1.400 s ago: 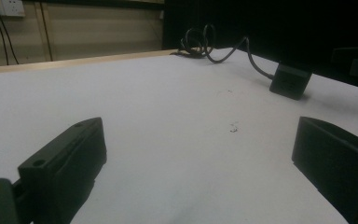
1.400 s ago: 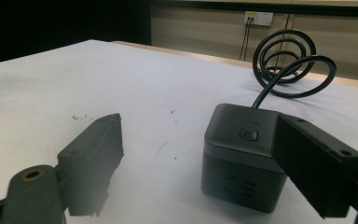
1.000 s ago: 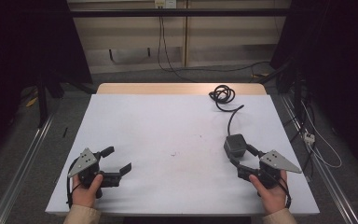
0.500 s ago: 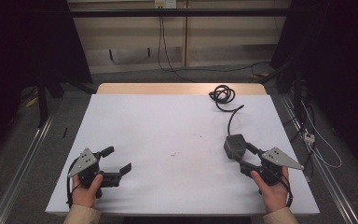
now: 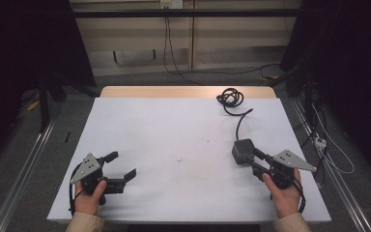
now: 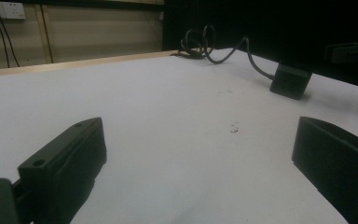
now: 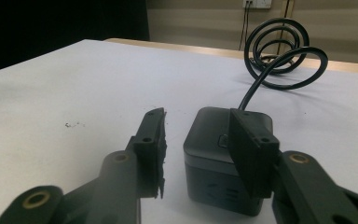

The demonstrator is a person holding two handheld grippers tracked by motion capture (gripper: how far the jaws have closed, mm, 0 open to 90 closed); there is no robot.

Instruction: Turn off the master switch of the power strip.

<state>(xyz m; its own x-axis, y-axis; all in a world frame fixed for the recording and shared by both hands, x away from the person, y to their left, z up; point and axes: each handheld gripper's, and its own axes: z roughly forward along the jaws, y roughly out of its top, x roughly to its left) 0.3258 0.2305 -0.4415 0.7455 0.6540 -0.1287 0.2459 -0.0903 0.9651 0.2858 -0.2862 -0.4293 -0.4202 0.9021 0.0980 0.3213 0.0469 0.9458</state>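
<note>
From the high view, a white desk (image 5: 174, 145) stands in a dim room, with the left gripper (image 5: 118, 169) near its front left corner, fingers spread wide over bare surface, and the right gripper (image 5: 252, 162) at the front right, reaching a black power cube (image 5: 242, 150) whose cable (image 5: 232, 99) coils near the far edge. In the left gripper view the fingers (image 6: 65, 163) stand wide apart with nothing between, and the cube (image 6: 290, 80) lies far off at the right. In the right gripper view the fingers (image 7: 151, 140) have just been closing and are half narrowed around the cube (image 7: 214, 158): the right one lies against its side, the left one stands still apart from it.

White table (image 5: 174, 125), black adapter (image 5: 243, 150), cable (image 5: 232, 99)
</note>
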